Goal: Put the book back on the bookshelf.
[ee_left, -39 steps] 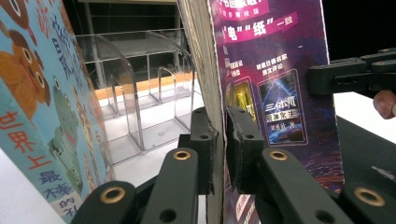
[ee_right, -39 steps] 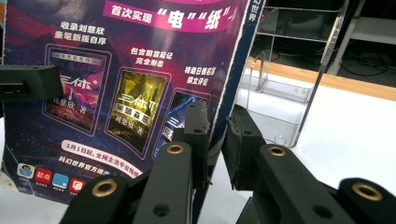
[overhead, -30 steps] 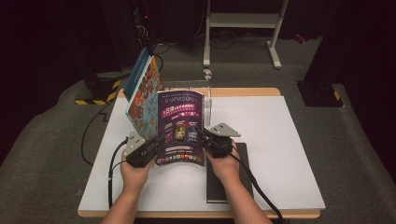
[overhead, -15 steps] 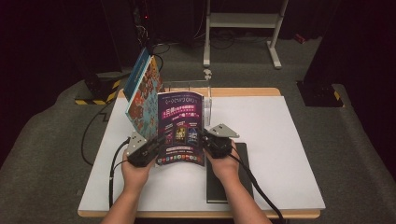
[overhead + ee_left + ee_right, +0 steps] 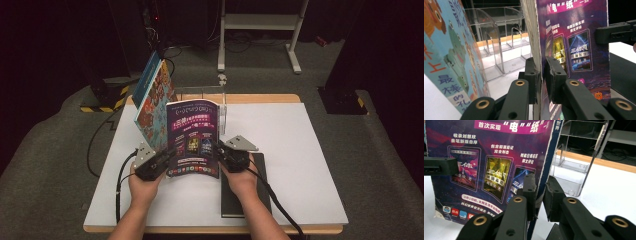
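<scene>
Table [image 5: 300, 150] in white, and over at the far left a colourful picture book [image 5: 152, 107] leans tilted, its blue edge up, just beside the action. In the left gripper view that same picture book [image 5: 451, 62] fills the left side, cartoon animals and big characters on its cover.

Next along, the left gripper [image 5: 167, 155], held in the person's left hand [image 5: 142, 187], jaws narrowed right down and clamped on the left edge of the purple magazine [image 5: 194, 140]. The left gripper view makes it plain: left gripper [image 5: 541, 75] with one pad on each face of the purple magazine [image 5: 574, 40], page edges pinched between them.

Centre now, the purple magazine stands upright off the tabletop, cover facing the person, bottom edge curling slightly toward them. Behind it sits a clear acrylic rack [image 5: 222, 107], seen close up as a clear acrylic rack [image 5: 499, 47] with curved dividers.

On to the right: the right gripper [image 5: 220, 150], in the right hand [image 5: 245, 182], jaws equally narrow and biting the magazine's right edge. From the right gripper view, the right gripper [image 5: 540, 192] squeezes the dark spine edge of the purple magazine [image 5: 491, 157].

Beneath that right hand, a black book [image 5: 260, 195] lies flat on the table.
</scene>
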